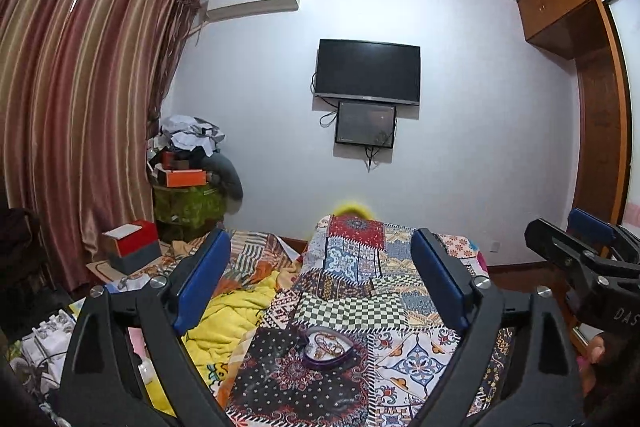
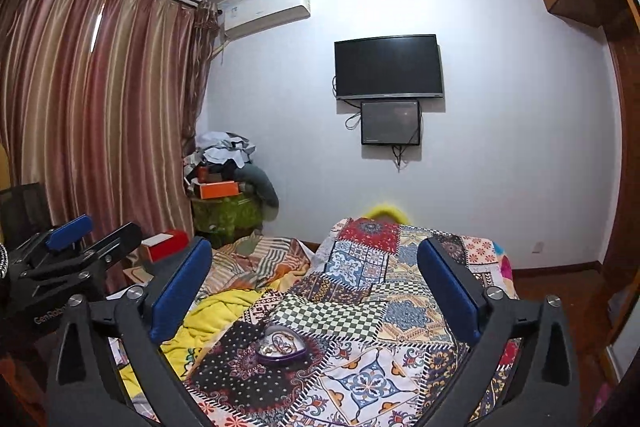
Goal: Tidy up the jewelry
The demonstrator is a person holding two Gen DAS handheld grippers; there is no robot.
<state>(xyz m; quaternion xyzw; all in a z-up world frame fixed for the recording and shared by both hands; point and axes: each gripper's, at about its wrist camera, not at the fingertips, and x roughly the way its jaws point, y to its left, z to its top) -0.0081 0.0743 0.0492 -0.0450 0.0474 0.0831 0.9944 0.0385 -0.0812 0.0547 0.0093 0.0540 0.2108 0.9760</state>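
A purple heart-shaped jewelry box (image 1: 326,347) lies open on the patchwork quilt (image 1: 360,267), with gold pieces tangled on its white lining. The same heart-shaped jewelry box (image 2: 280,346) shows low and left of centre in the right wrist view. My left gripper (image 1: 320,247) is open, held above and behind the box, nothing between its blue pads. My right gripper (image 2: 316,251) is open too, also raised above the box and empty. The right gripper's body (image 1: 580,259) shows at the right edge of the left wrist view; the left gripper's body (image 2: 68,251) shows at the left of the right wrist view.
A yellow blanket (image 1: 236,315) is bunched left of the quilt. A red and grey box (image 1: 134,243) sits at the bed's left side. A cluttered green stand (image 1: 188,203) is in the corner by striped curtains (image 1: 80,107). A television (image 1: 368,71) hangs on the far wall, a wardrobe (image 1: 600,127) stands right.
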